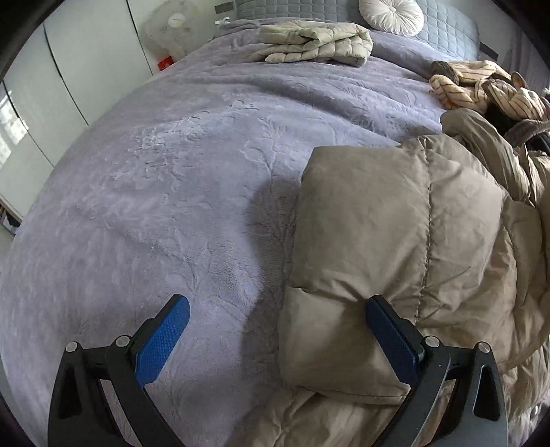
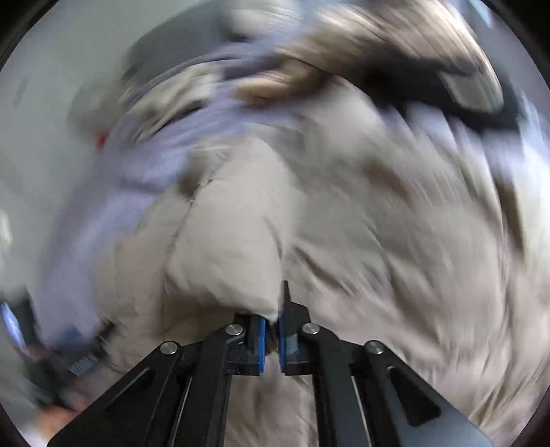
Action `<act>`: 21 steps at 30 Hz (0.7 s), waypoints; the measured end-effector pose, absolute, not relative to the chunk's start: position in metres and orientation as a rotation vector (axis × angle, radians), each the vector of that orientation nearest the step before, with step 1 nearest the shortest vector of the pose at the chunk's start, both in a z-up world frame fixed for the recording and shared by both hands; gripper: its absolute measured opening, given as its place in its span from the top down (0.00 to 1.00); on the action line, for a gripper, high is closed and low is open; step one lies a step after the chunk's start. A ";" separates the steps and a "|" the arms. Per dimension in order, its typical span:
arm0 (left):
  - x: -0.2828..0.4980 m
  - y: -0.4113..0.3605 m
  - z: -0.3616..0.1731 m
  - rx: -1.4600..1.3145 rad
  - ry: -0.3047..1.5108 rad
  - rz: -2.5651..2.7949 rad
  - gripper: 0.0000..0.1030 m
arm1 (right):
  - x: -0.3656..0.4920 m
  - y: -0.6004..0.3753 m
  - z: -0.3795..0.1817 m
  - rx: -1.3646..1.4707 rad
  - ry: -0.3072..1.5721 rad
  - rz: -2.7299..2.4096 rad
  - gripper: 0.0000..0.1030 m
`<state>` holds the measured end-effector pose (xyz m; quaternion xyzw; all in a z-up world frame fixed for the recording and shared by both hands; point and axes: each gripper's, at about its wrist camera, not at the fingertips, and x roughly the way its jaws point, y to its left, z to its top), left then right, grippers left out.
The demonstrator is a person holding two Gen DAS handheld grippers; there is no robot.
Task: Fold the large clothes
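Note:
A tan puffer jacket (image 1: 395, 223) lies on the right side of the bed, with a padded folded edge facing left. My left gripper (image 1: 276, 301) hovers low over that edge and is open. Its left finger is above the bare blanket and its right finger rests against the jacket's fold, pinching nothing. The right wrist view is heavily blurred. In it my right gripper (image 2: 271, 323) has its blue pads almost together on a bunch of the tan puffer jacket (image 2: 240, 223).
A grey-lilac plush blanket (image 1: 172, 172) covers the bed. At the far end lie a folded cream quilted jacket (image 1: 316, 43) and a round white cushion (image 1: 390, 13). Striped clothes (image 1: 481, 86) are piled at the right. White wardrobe doors (image 1: 86, 51) and a fan (image 1: 175, 31) stand at the left.

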<state>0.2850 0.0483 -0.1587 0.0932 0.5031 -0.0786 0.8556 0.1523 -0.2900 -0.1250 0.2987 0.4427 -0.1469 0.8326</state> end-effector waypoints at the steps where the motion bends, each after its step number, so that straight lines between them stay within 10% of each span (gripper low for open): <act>1: 0.285 0.047 -0.159 0.198 1.059 -0.170 0.00 | 0.138 -0.308 -0.133 0.747 0.939 -0.342 0.81; 9: 0.282 0.032 -0.150 0.277 1.021 -0.179 0.00 | 0.104 -0.321 -0.084 0.664 0.796 -0.447 0.74; 21: 0.282 0.020 -0.157 0.333 1.028 -0.145 0.00 | 0.140 -0.326 -0.144 0.541 1.068 -0.418 0.81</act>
